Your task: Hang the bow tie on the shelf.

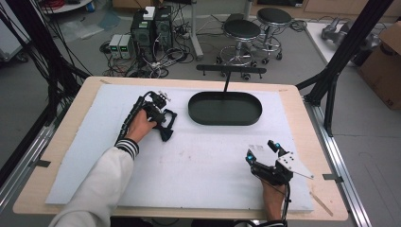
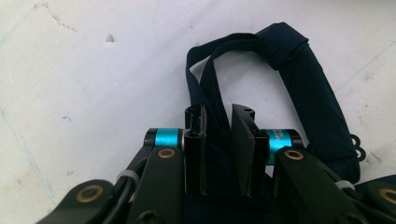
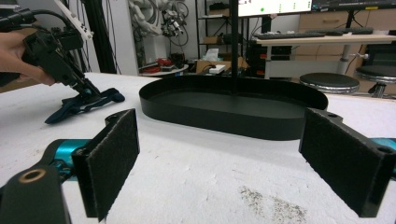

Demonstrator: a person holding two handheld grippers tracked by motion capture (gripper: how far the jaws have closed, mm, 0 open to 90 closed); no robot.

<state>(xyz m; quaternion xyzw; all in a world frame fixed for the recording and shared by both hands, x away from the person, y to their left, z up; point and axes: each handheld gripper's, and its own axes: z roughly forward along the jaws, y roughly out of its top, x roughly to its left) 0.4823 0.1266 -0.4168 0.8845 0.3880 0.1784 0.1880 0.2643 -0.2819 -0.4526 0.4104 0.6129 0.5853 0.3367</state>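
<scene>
A dark navy cloth [image 1: 169,133] with a looped strap lies on the white mat left of centre. My left gripper [image 1: 163,124] points down onto it. In the left gripper view the jaws [image 2: 218,114] stand close together with a strap of the navy cloth [image 2: 308,88] pinched between the pads. My right gripper [image 1: 261,149] rests low at the front right, open, nothing between its pads [image 3: 114,158]. The right gripper view looks across the mat at the black oval tray [image 3: 224,119], with the left gripper [image 3: 84,88] and the cloth [image 3: 95,102] at far left.
The black oval tray [image 1: 225,119] sits at the back middle of the mat, a black T-shaped stand [image 1: 228,71] behind it. The white mat [image 1: 198,165] covers most of the wooden table [image 1: 302,123]. Stools [image 1: 241,30] and computer boxes [image 1: 151,30] stand on the floor beyond.
</scene>
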